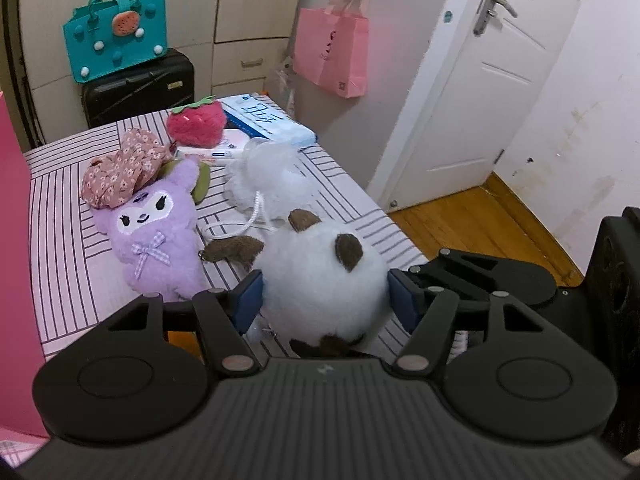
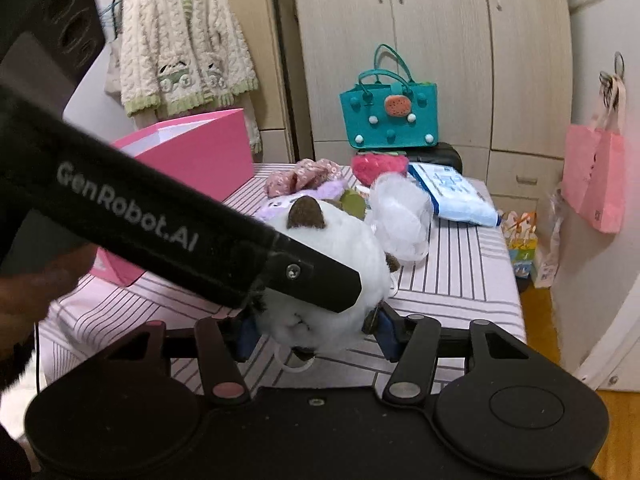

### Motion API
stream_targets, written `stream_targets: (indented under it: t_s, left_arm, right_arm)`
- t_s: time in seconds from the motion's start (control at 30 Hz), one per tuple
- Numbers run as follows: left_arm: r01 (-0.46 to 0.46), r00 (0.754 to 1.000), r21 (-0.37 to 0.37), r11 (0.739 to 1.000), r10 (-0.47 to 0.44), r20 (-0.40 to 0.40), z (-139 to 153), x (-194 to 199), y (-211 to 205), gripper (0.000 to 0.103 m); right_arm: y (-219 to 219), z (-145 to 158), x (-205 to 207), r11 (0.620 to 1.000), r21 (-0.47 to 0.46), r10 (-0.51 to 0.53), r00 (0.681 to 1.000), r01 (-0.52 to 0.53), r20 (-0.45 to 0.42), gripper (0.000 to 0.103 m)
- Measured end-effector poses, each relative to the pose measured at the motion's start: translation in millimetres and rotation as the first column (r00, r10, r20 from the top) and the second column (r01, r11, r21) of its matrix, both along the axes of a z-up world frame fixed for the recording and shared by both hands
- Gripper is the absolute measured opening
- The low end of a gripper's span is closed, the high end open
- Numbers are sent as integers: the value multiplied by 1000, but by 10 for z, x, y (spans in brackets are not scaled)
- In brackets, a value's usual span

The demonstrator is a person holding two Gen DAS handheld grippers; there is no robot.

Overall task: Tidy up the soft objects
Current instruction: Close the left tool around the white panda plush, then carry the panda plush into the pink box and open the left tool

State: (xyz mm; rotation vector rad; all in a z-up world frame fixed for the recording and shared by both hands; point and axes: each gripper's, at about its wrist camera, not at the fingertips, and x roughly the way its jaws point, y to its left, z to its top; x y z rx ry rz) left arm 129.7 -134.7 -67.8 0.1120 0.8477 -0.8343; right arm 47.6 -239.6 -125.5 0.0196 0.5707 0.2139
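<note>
White cat plush (image 1: 320, 276) sits on the striped table (image 1: 72, 264), just right of the purple rabbit plush (image 1: 154, 236). Left gripper (image 1: 325, 300) clamps its sides between blue pads. Right gripper (image 2: 316, 330) likewise grips it. White mesh sponge (image 1: 268, 176) lies behind.

"GenRobot.AI", white lettering, on black arm of left tongs (image 2: 316, 300).

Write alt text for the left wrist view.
The left gripper squeezes a round white plush cat with brown ears between its blue pads, above a striped table. Behind lie a purple plush bunny, a floral hat, a white mesh sponge and a strawberry plush.
</note>
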Motion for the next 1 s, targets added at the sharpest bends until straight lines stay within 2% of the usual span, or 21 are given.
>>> stream_targets:
  t_s: [0.27,0.5,0.67,0.83,1.0]
  left_arm:
    - [40,996,20,999,-38,-86,206,-38,44,65]
    - [42,994,55,998,-36,-107,395,-143,104,65]
    - [45,982,73,996,-31,-188,482,-143,235,65]
    - [56,974,98,994,-34,-222,620,-205,387,64]
    - [5,978,78,997,11,-206,837,-203,661,64]
  right_arm:
    - [18,225,-56,999,-8,36,997,-37,-72,62]
    - [74,430,-108,996,23,87,987,-85,-131,62]
    - [169,602,-114,989,51,149,969,-142,-197,62]
    - [372,861,-115,976,13,218,959,-219,-183,62]
    - [634,1073,-51,957,-44,278,950,-287,-145,62]
